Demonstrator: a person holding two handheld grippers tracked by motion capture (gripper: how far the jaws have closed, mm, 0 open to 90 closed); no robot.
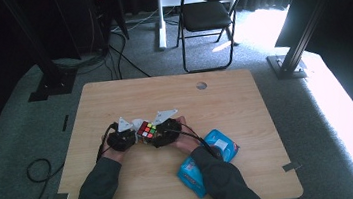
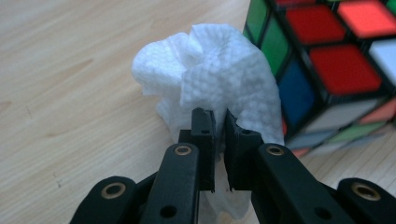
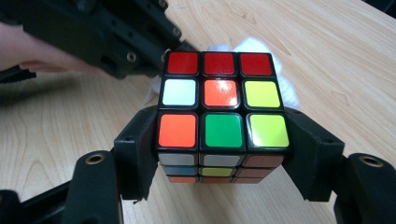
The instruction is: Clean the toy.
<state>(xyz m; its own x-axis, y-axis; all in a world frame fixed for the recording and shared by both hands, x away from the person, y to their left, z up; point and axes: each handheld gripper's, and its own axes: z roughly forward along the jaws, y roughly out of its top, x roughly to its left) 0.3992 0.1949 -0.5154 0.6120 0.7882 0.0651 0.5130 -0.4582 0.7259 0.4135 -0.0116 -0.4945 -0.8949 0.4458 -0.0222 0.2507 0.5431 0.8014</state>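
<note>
- Cube [image 3: 223, 109] is rigid, light, smooth-faced; the right gripper [image 3: 223, 154] clamps its two opposite sides, above the table [image 1: 225, 99].
- Beside the cube, the left gripper [image 2: 215, 140] pinches a soft white wipe [image 2: 219, 79], easily crumpled.

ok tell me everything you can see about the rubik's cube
The rubik's cube is a scrambled three-by-three puzzle, glossy coloured stickers on black plastic. Its top face shows three reds, then white, orange, yellow, then orange, green, yellow. The right tongs clamp it on two opposite sides, just above the wooden table, roughly level. A crumpled white wipe, pinched in the left tongs, lies against one side of it.
</note>
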